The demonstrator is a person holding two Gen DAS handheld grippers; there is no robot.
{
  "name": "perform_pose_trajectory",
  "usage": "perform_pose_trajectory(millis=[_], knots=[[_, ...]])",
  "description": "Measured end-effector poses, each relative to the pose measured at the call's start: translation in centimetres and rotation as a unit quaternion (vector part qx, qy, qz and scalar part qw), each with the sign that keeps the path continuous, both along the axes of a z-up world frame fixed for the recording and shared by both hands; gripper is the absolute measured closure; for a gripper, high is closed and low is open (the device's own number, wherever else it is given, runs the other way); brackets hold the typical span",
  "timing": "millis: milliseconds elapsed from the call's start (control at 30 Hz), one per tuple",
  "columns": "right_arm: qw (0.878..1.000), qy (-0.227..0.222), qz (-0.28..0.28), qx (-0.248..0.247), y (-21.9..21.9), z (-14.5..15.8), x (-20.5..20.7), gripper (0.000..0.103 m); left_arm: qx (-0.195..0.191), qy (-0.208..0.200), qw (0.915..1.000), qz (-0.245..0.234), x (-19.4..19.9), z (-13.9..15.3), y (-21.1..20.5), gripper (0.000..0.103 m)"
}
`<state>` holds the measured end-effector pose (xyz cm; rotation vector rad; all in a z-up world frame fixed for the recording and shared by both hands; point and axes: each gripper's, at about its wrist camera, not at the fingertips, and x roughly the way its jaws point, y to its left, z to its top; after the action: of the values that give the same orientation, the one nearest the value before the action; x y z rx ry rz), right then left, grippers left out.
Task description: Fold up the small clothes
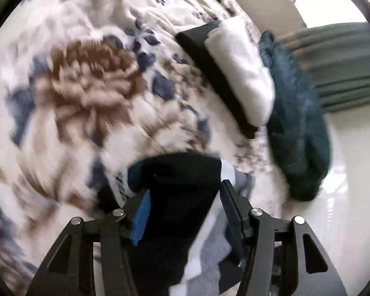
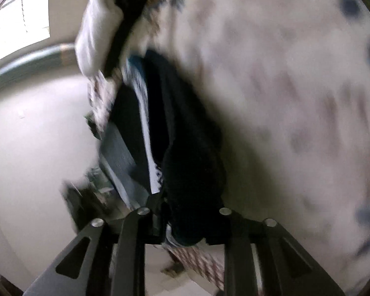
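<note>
Both views are motion-blurred. In the left wrist view my left gripper [image 1: 182, 197] is shut on a black, white and grey garment [image 1: 177, 212] that fills the gap between its fingers, over the floral bedspread [image 1: 86, 86]. A folded white and black stack [image 1: 236, 74] lies further ahead, with a dark teal garment [image 1: 296, 128] beside it at the bed's edge. In the right wrist view my right gripper [image 2: 185, 212] is shut on a dark garment [image 2: 192, 162] with a white stripe, which stretches ahead toward the white folded piece [image 2: 96, 32].
The floral bedspread [image 2: 283, 98] covers most of the right wrist view. A pale floor [image 2: 37, 135] lies left of the bed, with a window [image 2: 19, 17] and a grey-green curtain [image 1: 345, 69] beyond. A grey flat object [image 2: 120, 162] lies under the garment.
</note>
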<state>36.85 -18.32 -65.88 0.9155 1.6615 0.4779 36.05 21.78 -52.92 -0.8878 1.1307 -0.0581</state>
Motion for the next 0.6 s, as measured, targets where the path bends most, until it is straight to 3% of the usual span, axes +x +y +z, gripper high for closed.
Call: perform_pose_trajectory(millis=[67, 133, 267, 333, 433, 500, 567, 600], knots=[[1.0, 0.001, 0.009, -0.02, -0.3, 0.0, -0.3, 0.063, 0.004, -0.003, 0.9999, -0.013, -0.7, 0.4, 0.2, 0.045], [0.999, -0.026, 0.008, -0.046, -0.9, 1.0, 0.4, 0.037, 0.008, -0.009, 0.9997, -0.02, -2.7, 0.6, 0.1, 0.031], [0.993, -0.098, 0.03, -0.063, -1.1, 2.7, 4.4, 0.029, -0.021, 0.026, 0.9995, -0.005, -6.5, -2.3, -0.9, 0.031], [0.992, -0.101, 0.049, -0.049, -0.2, 1.5, 6.4, 0.014, -0.038, 0.04, 0.9985, -0.003, -7.2, -4.1, -1.9, 0.031], [0.993, -0.076, 0.09, -0.011, 2.5, -1.9, 10.1, 0.014, -0.043, 0.035, 0.9985, 0.0, -6.5, -6.7, -3.2, 0.029], [0.99, -0.055, 0.125, 0.036, 4.7, -3.6, 11.2, 0.013, -0.042, 0.014, 0.9989, 0.013, -6.1, -6.4, -3.2, 0.029], [0.985, -0.076, 0.156, 0.023, 6.4, -3.6, 11.0, 0.019, -0.034, 0.003, 0.9994, 0.002, -5.7, -5.6, -3.4, 0.041], [0.983, -0.067, 0.168, 0.024, 7.0, -3.6, 10.4, 0.056, -0.034, -0.004, 0.9993, -0.012, -5.5, -4.7, -3.5, 0.056]])
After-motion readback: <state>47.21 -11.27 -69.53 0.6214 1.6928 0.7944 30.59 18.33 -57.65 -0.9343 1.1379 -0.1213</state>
